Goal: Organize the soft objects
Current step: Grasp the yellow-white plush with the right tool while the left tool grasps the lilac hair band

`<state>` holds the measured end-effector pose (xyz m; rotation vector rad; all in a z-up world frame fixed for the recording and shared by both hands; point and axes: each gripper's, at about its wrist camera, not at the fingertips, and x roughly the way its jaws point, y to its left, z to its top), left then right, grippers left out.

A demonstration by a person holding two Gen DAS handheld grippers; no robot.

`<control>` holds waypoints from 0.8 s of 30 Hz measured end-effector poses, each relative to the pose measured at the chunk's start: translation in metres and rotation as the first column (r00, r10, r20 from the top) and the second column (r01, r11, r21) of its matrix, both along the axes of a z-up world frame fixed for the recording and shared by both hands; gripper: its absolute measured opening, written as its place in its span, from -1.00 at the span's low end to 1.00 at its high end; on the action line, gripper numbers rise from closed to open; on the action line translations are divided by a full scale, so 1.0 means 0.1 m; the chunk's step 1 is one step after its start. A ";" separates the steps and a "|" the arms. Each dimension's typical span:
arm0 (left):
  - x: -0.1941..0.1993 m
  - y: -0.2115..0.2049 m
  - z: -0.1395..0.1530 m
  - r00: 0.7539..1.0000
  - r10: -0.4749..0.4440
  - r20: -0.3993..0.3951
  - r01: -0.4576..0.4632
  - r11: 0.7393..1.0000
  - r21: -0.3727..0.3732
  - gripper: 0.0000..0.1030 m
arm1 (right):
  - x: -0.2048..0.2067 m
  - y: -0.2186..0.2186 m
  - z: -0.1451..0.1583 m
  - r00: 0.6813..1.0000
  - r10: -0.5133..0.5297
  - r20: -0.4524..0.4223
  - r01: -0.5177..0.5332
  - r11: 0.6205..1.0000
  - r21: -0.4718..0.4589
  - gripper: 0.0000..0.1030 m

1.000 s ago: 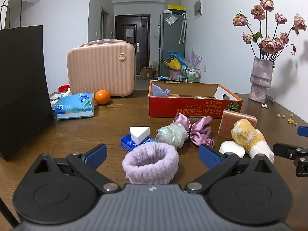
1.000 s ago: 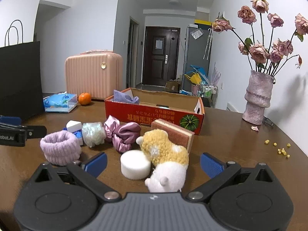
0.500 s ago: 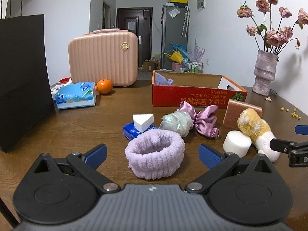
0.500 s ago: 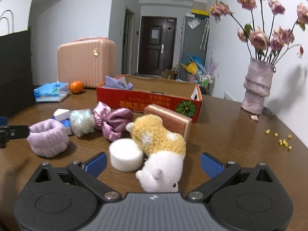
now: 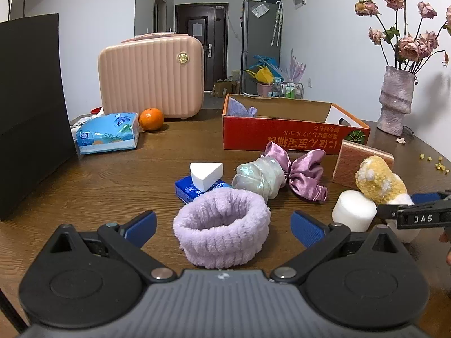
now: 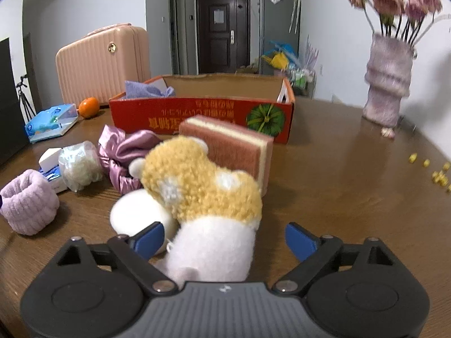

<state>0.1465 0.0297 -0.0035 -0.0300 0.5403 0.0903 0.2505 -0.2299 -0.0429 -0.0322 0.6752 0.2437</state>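
Observation:
A lilac fluffy band (image 5: 221,226) lies on the brown table between the fingers of my open left gripper (image 5: 222,226); it also shows in the right wrist view (image 6: 28,201). A yellow and white plush toy (image 6: 203,194) lies between the fingers of my open right gripper (image 6: 224,240), untouched by the pads. Around them lie a white round sponge (image 5: 353,211), a purple satin scrunchie (image 5: 303,173), a pale iridescent scrunchie (image 5: 259,176), a white wedge sponge (image 5: 205,171) on a blue packet (image 5: 187,191), and a pink sponge block (image 6: 231,148). A red cardboard box (image 6: 203,115) behind holds a lilac cloth (image 6: 148,90).
A black paper bag (image 5: 31,107) stands at the left. A pink suitcase (image 5: 150,76), an orange (image 5: 151,119) and a tissue pack (image 5: 108,133) sit at the back left. A vase of dried roses (image 5: 396,104) stands at the back right, with yellow crumbs (image 6: 435,173) nearby.
Both grippers have moved forward and lower. The lilac band now sits between the left fingers, and the plush toy now sits between the right fingers. No object has moved.

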 end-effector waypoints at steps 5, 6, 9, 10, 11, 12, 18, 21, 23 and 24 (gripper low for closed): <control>0.07 -0.04 -0.02 1.000 0.002 -0.012 -0.002 1.000 -0.002 1.00 | 0.09 -0.07 -0.09 0.998 -0.010 -0.058 0.013 0.998 0.053 0.45; 0.08 -0.04 -0.02 1.000 0.000 -0.013 0.000 1.000 -0.002 1.00 | 0.10 -0.09 -0.09 0.998 -0.018 -0.056 0.022 0.998 0.059 0.42; 0.09 -0.07 -0.03 1.000 -0.006 -0.020 0.006 1.000 0.001 1.00 | 0.09 -0.10 -0.09 0.999 -0.024 -0.049 0.027 0.997 0.077 0.02; 0.09 -0.07 -0.03 1.000 -0.007 -0.022 0.007 1.000 0.002 1.00 | 0.08 -0.10 -0.09 0.999 -0.026 -0.045 0.029 0.997 0.077 -0.05; 0.10 -0.07 -0.04 1.000 -0.008 -0.024 0.008 1.000 0.003 1.00 | 0.08 -0.10 -0.09 0.999 -0.026 -0.043 0.029 0.997 0.076 -0.06; 0.09 -0.08 -0.04 1.000 -0.009 -0.025 0.009 1.000 0.005 1.00 | 0.07 -0.10 -0.09 0.999 -0.026 -0.040 0.029 0.997 0.074 -0.07; 0.11 -0.03 -0.06 0.999 0.000 -0.035 0.000 1.000 0.003 1.00 | 0.00 -0.11 -0.06 0.999 -0.041 -0.002 0.041 0.996 0.081 -0.11; 0.12 -0.01 -0.07 0.999 0.005 -0.043 -0.005 1.000 0.001 1.00 | -0.07 -0.14 -0.01 0.998 -0.054 0.033 0.051 0.994 0.099 -0.11; 0.14 -0.01 -0.08 0.999 0.004 -0.051 -0.004 1.000 0.001 1.00 | -0.13 -0.15 0.02 0.996 -0.065 0.060 0.059 0.993 0.103 -0.11; 0.16 0.00 -0.08 0.998 0.004 -0.055 -0.004 1.000 0.001 1.00 | -0.15 -0.15 0.03 0.995 -0.069 0.071 0.062 0.993 0.105 -0.11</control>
